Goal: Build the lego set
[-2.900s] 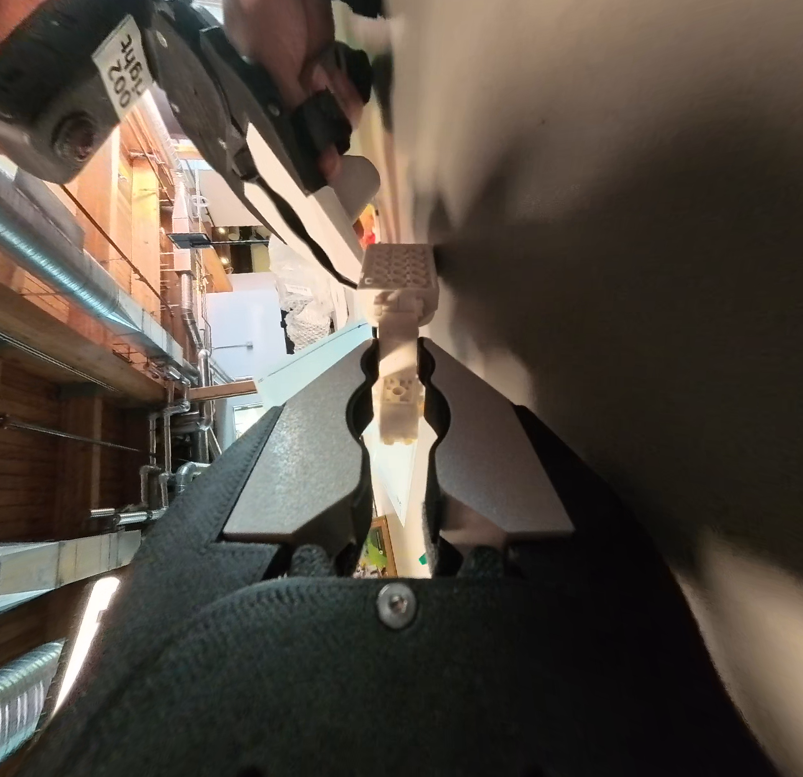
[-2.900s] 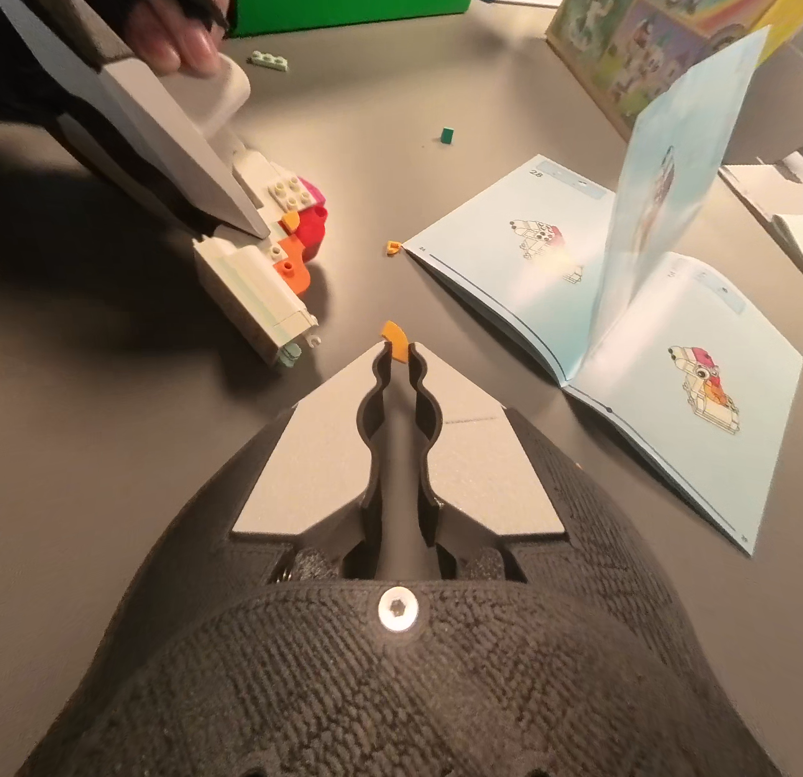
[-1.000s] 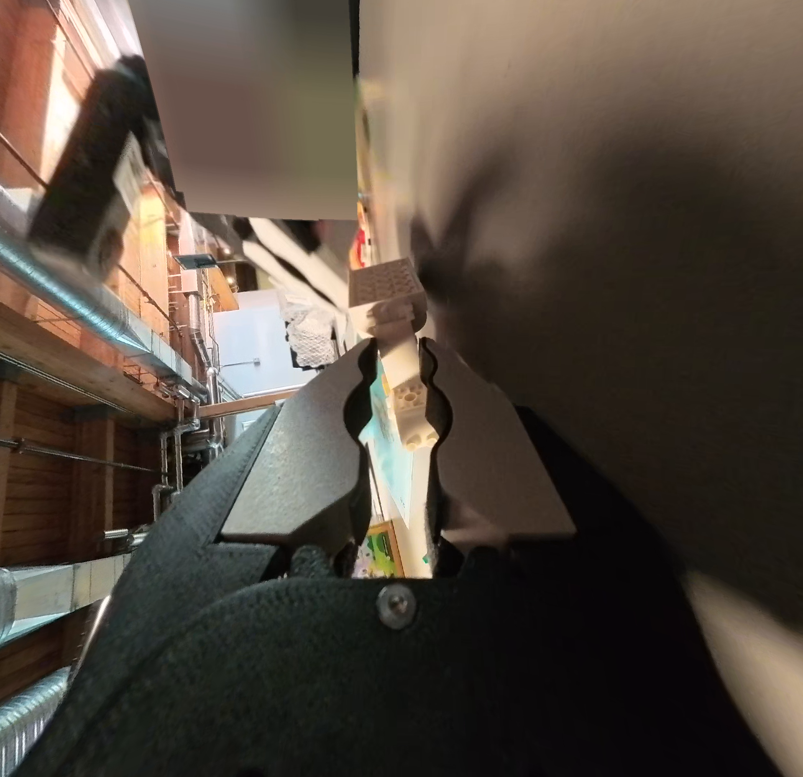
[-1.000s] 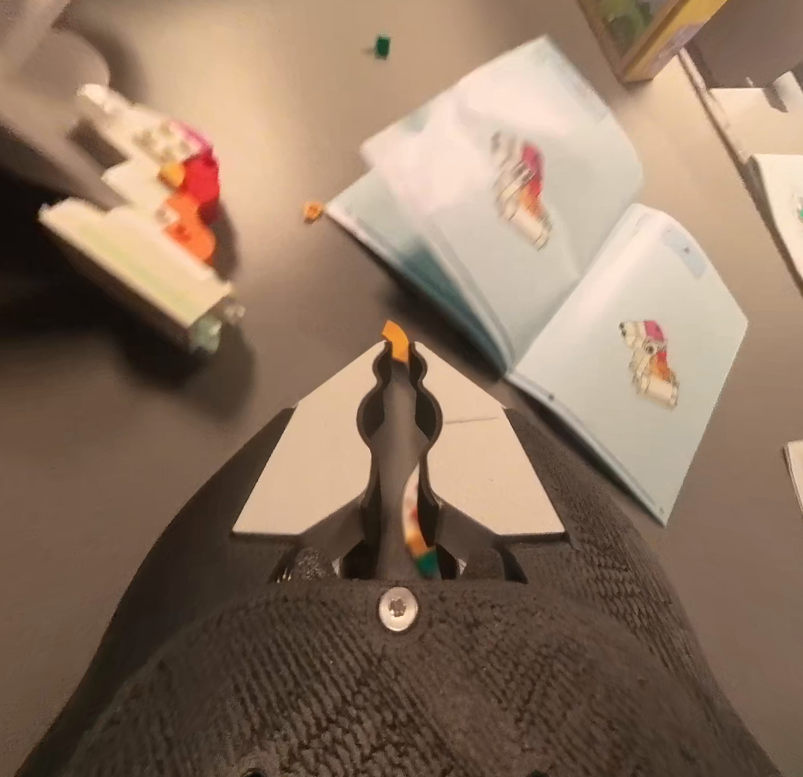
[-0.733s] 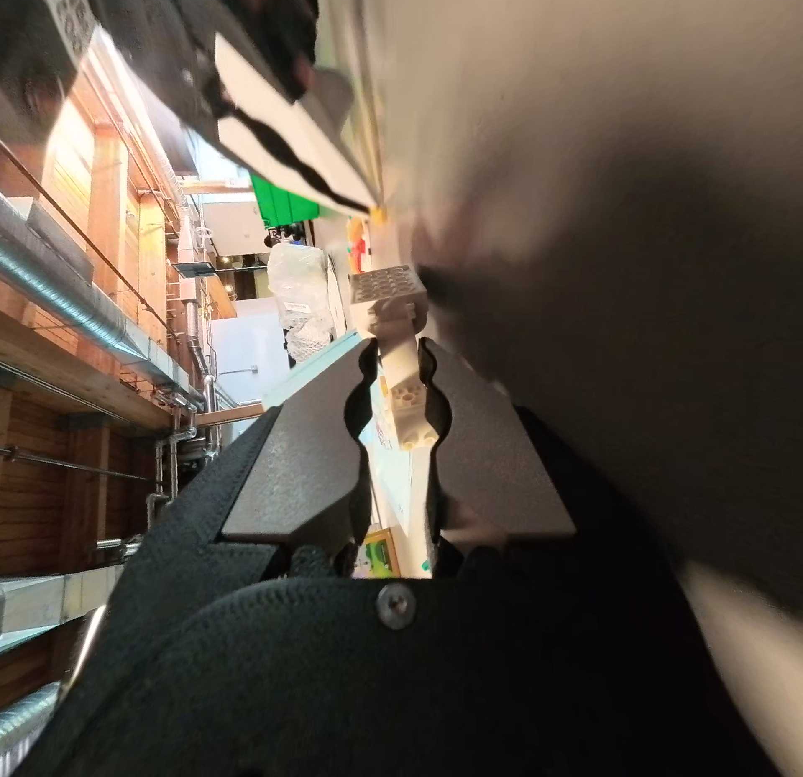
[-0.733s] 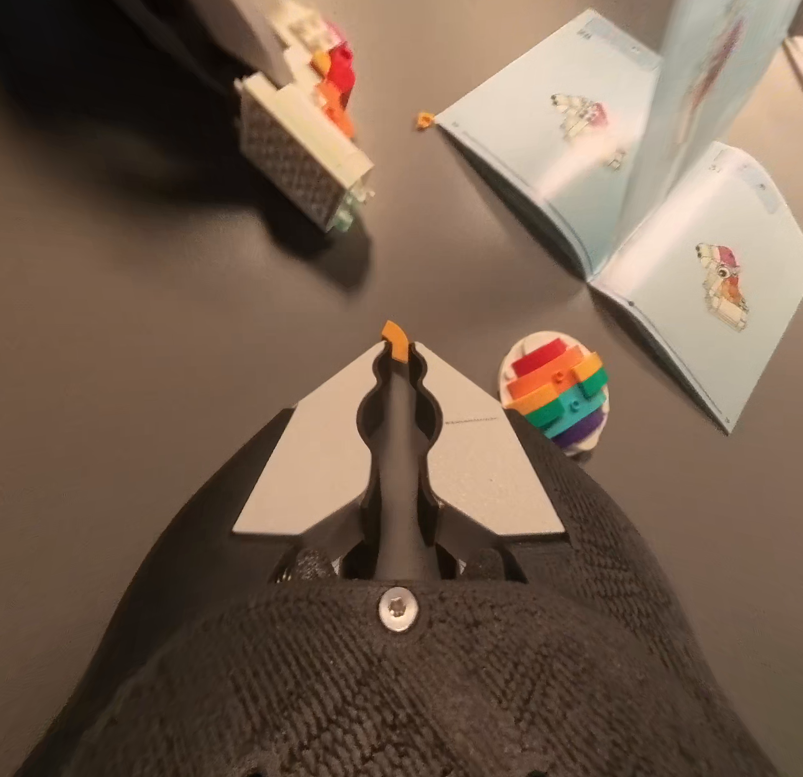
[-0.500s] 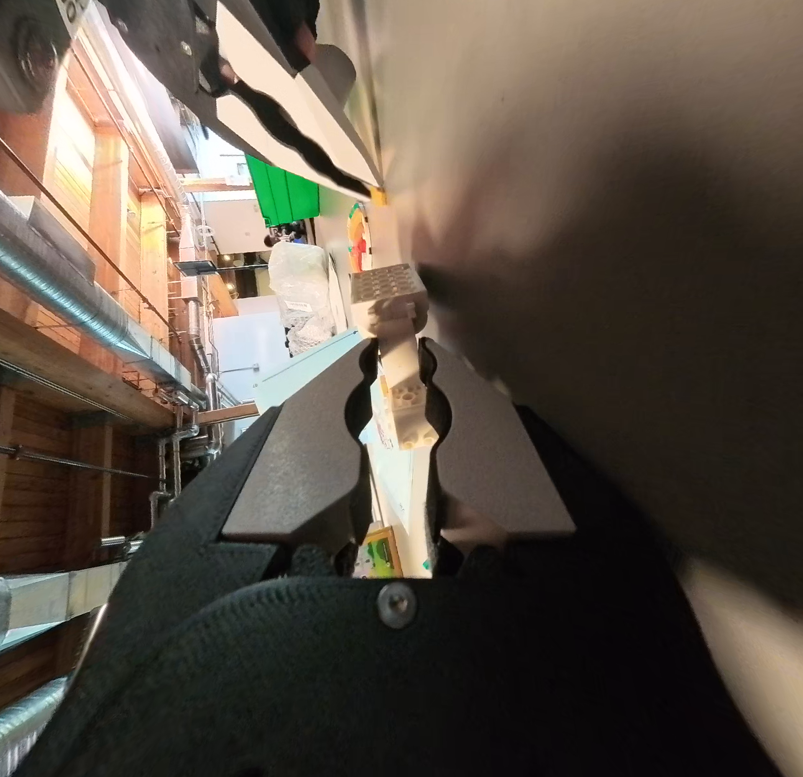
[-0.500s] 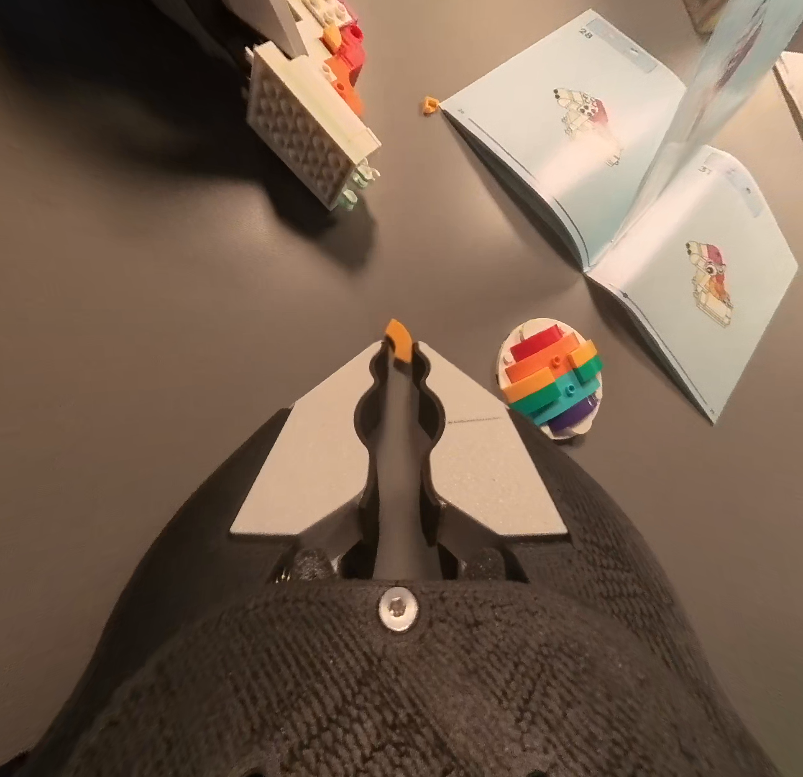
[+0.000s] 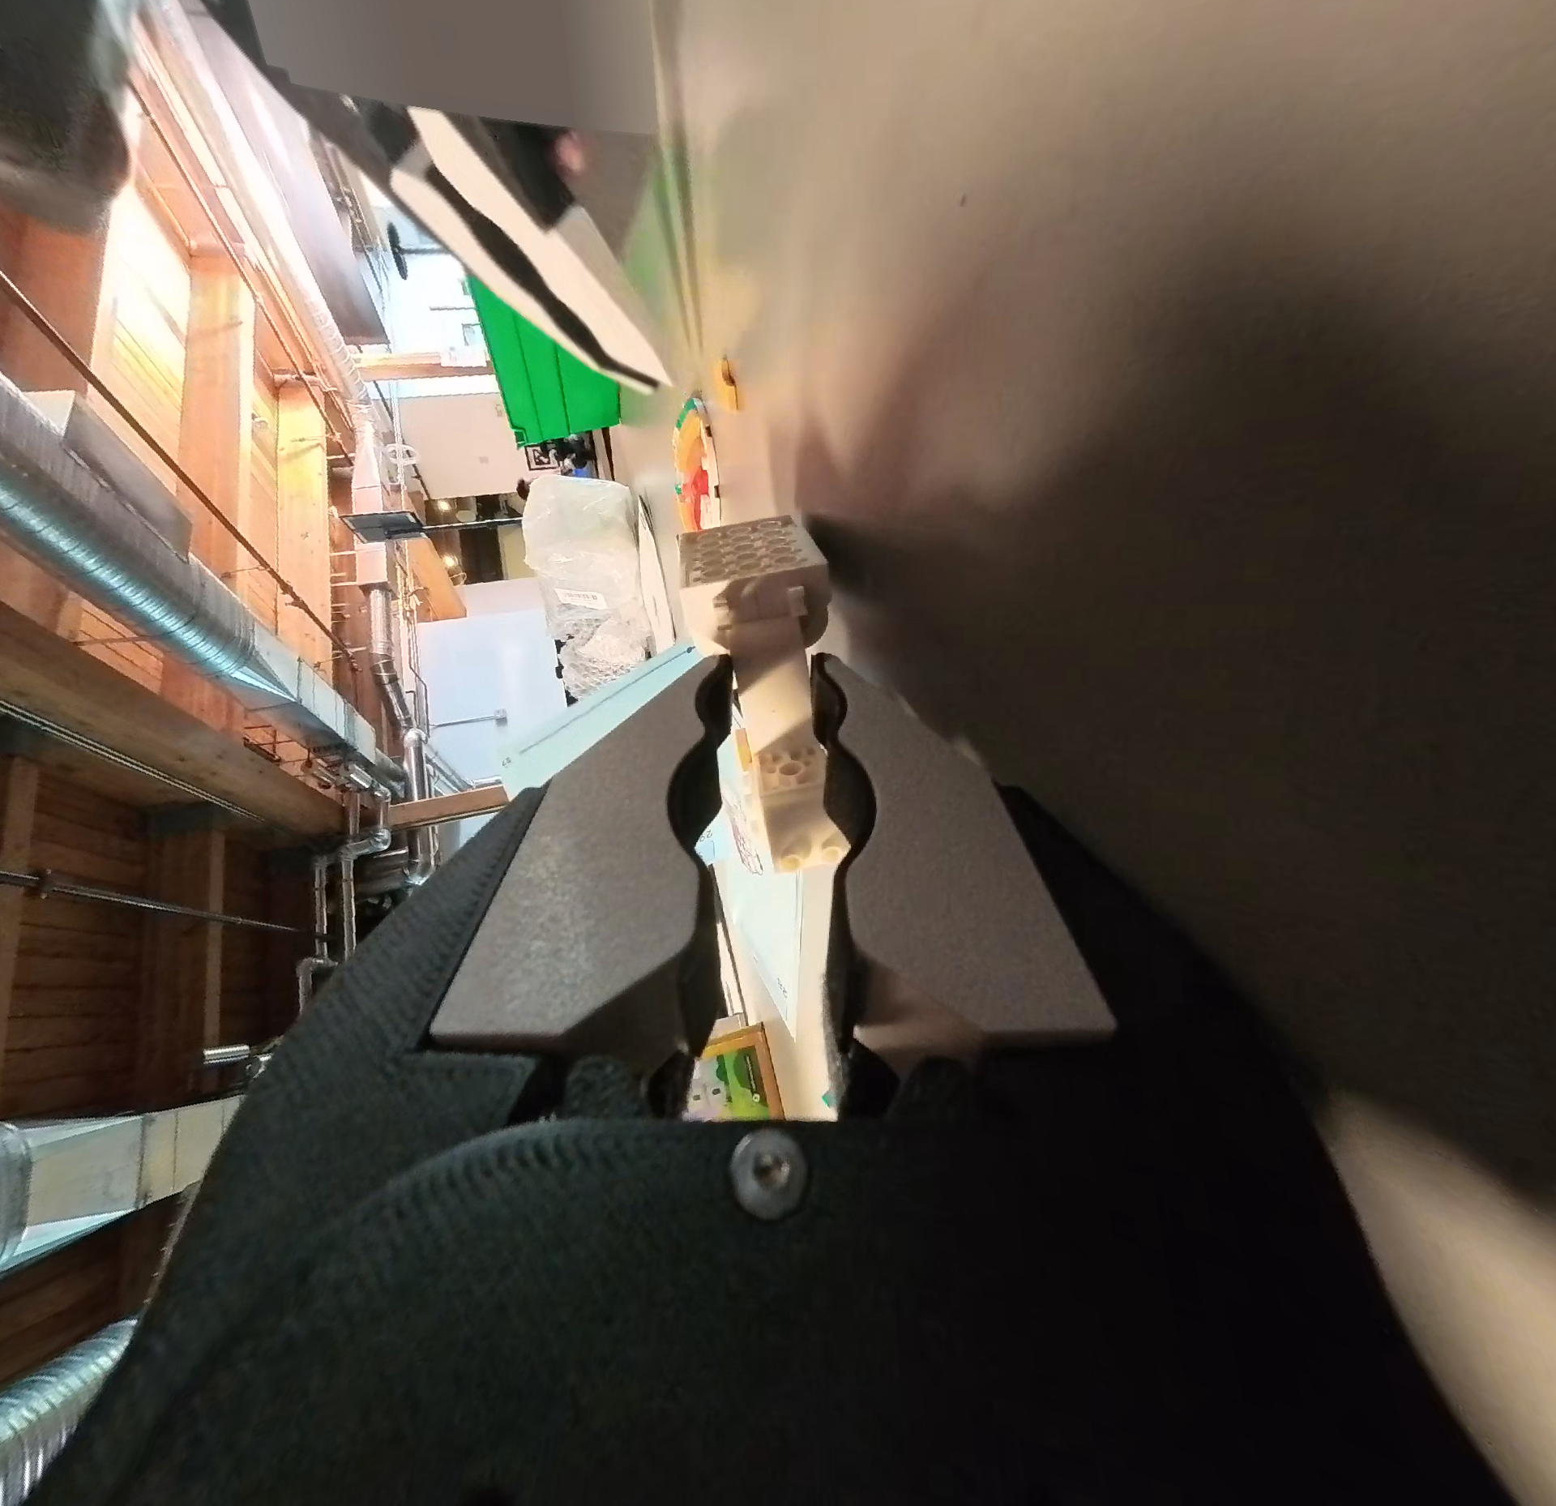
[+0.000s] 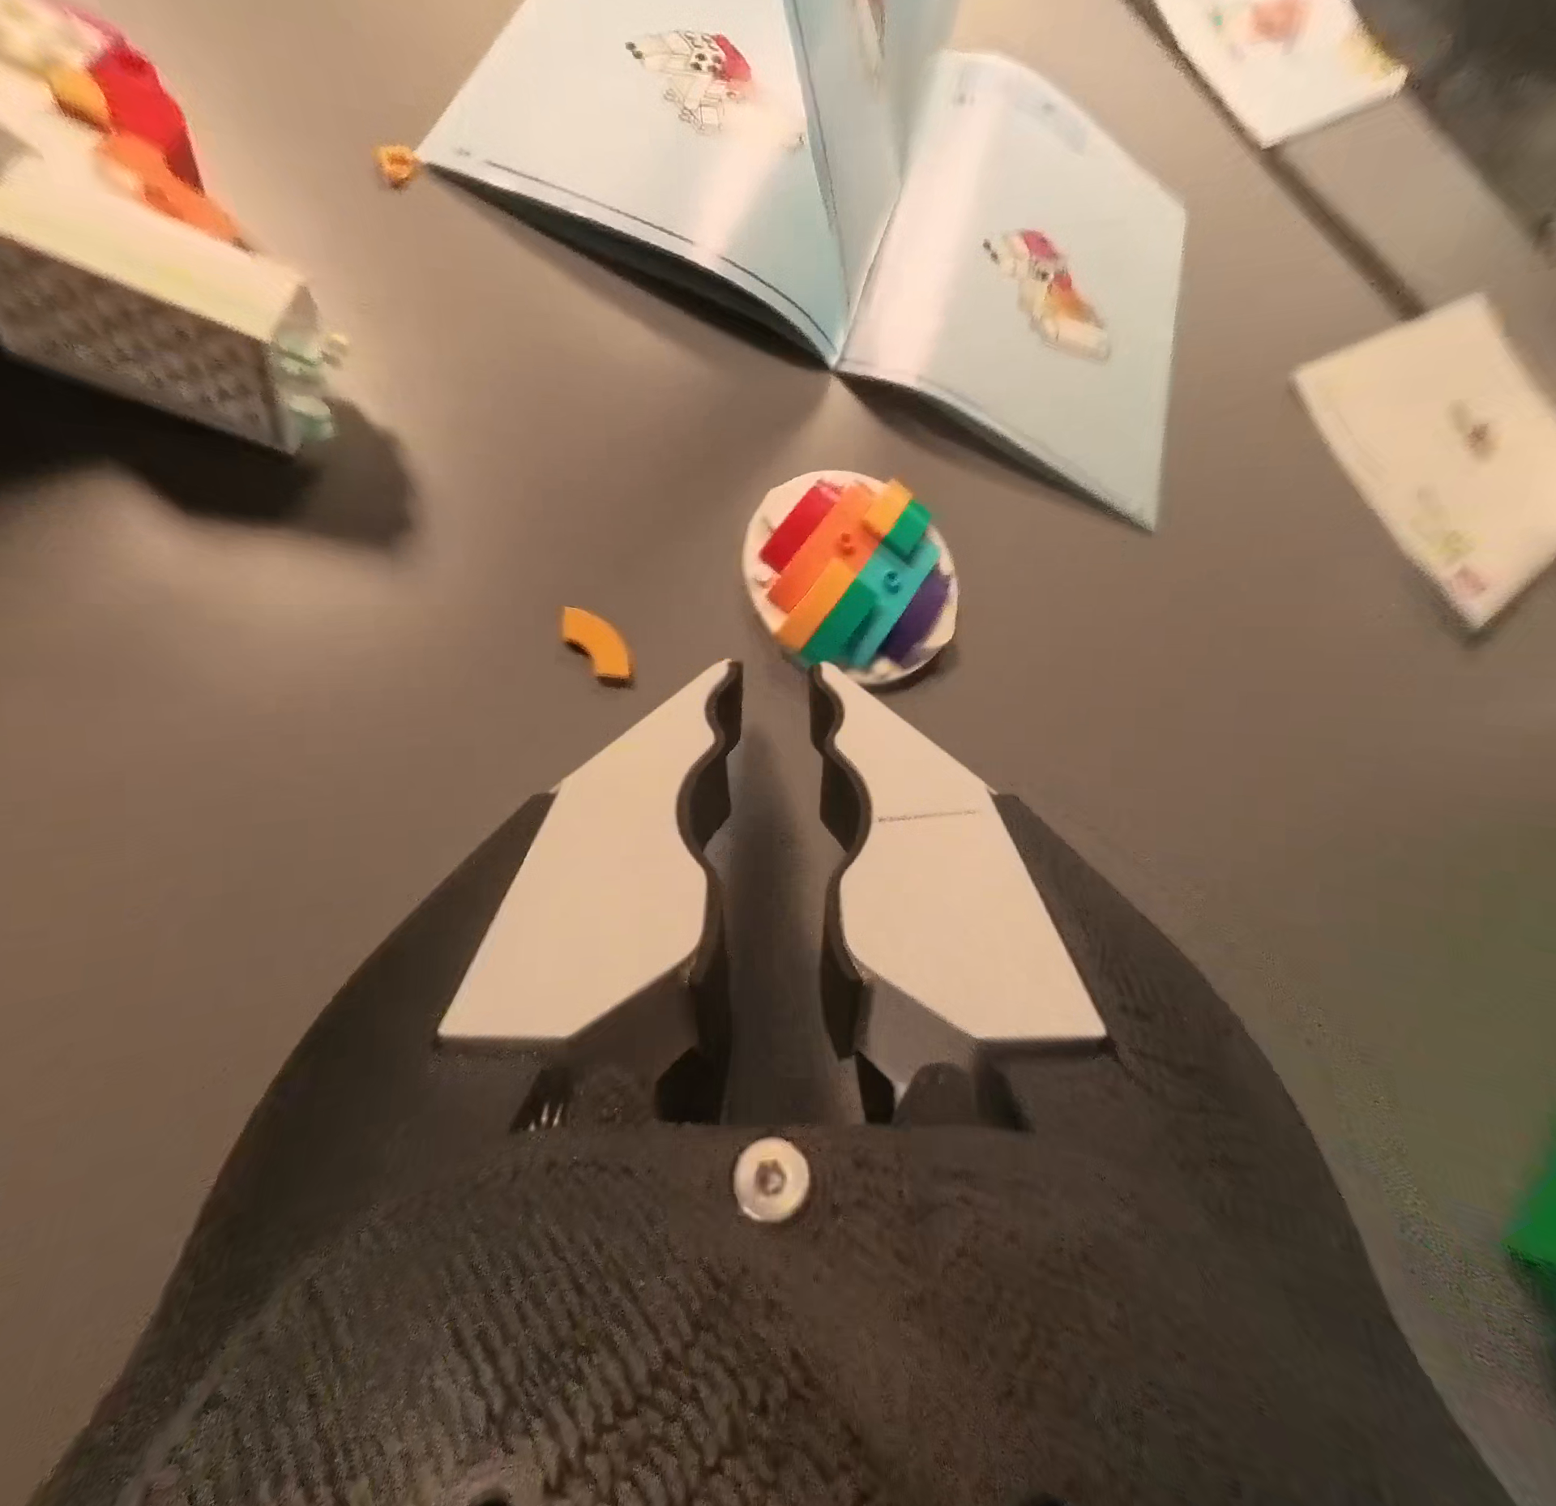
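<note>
Right gripper [image 10: 775, 681]: 1, jaws parted, empty, lower centre. Orange curved piece [image 10: 596, 644]: 1, on grey table [image 10: 253, 708], just left of its tips. Rainbow disc [image 10: 852, 580]: 1, centre. Open instruction booklet [image 10: 842, 194]: 1, top. Left gripper [image 9: 770, 674]: 1, clamped on white lego build [image 9: 762, 615], centre frame

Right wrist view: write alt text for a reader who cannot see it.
The open right gripper hovers over a grey table, empty, with an orange curved piece lying just ahead. Beyond are a round rainbow build, an open instruction booklet and the white model at left.
</note>
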`<state>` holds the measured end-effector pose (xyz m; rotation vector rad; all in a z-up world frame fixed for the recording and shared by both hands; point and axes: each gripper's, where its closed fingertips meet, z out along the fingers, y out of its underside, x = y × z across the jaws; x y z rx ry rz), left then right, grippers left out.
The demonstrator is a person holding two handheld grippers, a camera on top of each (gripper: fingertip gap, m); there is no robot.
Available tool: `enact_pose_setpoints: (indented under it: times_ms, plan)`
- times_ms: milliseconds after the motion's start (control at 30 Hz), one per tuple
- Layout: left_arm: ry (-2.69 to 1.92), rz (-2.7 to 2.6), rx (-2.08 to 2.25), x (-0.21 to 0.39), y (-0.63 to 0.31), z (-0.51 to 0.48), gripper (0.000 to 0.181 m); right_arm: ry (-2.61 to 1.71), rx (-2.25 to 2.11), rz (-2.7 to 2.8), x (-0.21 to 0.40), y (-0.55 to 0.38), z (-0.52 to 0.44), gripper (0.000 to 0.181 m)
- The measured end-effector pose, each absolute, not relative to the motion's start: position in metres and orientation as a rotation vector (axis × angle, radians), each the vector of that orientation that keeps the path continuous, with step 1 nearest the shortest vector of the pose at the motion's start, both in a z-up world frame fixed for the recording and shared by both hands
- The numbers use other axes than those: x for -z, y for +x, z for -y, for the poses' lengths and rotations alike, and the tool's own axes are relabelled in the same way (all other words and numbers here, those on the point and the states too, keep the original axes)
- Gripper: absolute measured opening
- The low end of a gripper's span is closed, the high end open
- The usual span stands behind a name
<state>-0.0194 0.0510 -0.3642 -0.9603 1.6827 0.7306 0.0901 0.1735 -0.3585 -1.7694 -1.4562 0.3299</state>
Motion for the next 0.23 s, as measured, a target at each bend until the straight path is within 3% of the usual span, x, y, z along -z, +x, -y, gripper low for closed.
enact_pose_setpoints:
  times_ms: [33,133,233]
  plan:
    - [-0.961,-1.682,-0.733,0.364,-0.020,-0.051,0.018,-1.844,-0.399,1.424,0.359,0.090,-0.164,0.012]
    - [-0.960,-1.683,-0.737,0.364,-0.020,-0.052,0.018,-1.969,-0.645,1.427,0.362,0.083,-0.125,0.010]
    - [-0.961,-1.682,-0.739,0.364,-0.020,-0.052,0.018,-1.975,-0.572,1.456,0.368,0.085,-0.120,0.010]
